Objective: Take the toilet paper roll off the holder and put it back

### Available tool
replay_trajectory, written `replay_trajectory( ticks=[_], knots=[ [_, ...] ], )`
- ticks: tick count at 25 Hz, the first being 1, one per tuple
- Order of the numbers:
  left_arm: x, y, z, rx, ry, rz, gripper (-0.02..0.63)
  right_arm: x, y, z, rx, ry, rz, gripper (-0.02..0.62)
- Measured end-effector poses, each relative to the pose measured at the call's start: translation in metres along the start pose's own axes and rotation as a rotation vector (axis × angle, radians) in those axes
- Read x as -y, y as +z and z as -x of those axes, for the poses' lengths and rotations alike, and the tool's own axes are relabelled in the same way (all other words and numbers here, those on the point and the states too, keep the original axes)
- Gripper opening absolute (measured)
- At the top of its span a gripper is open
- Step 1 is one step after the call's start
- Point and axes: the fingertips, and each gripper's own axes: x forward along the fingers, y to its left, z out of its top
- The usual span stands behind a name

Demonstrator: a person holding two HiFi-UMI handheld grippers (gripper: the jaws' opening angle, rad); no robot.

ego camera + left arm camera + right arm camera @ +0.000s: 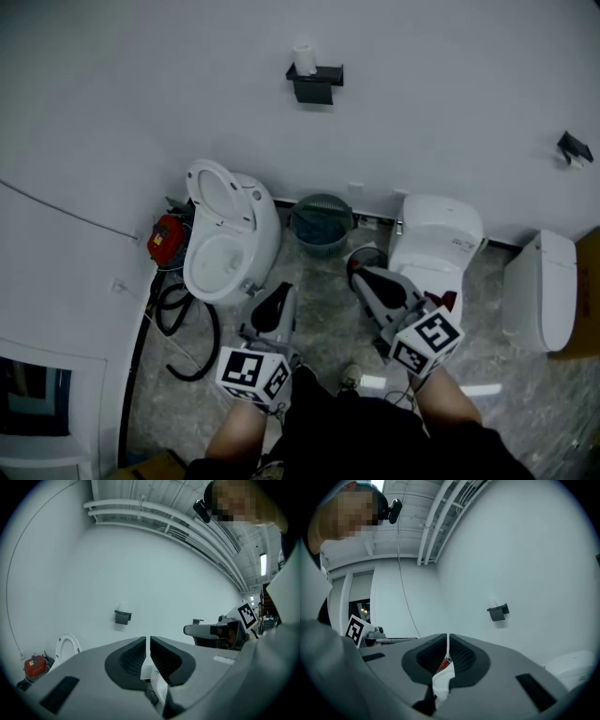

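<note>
A white toilet paper roll (pixel 304 59) stands upright on top of a black wall holder (pixel 316 82), high on the white wall. Both grippers are low and well short of it, above the floor in front of the person. My left gripper (pixel 281 295) is shut with nothing in it, and so is my right gripper (pixel 361 277). In the left gripper view the holder (pixel 123 616) sits small and far past the closed gripper (pixel 148 641). The right gripper view shows the holder (pixel 498 612) up to the right of its closed gripper (pixel 447 639).
Below the holder stand a toilet with its lid raised (pixel 225 239), a round bin (pixel 322 225) and a closed white toilet (pixel 433 239). Another white fixture (pixel 542 291) is at the right. A red canister (pixel 167 239) and black hose (pixel 187 328) lie at the left.
</note>
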Motion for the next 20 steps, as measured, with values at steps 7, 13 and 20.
replay_trajectory(
  ticks=[7, 13, 20],
  knots=[
    [-0.045, 0.011, -0.003, 0.009, -0.010, 0.007, 0.095, -0.007, 0.001, -0.044, -0.008, -0.022, 0.005, 0.076],
    [-0.100, 0.024, -0.006, 0.013, -0.029, 0.022, 0.126, -0.019, 0.007, -0.100, -0.015, -0.043, 0.025, 0.121],
    [-0.177, 0.037, -0.009, 0.020, -0.058, 0.018, 0.149, -0.039, 0.008, -0.180, -0.017, -0.057, 0.039, 0.149]
  ],
)
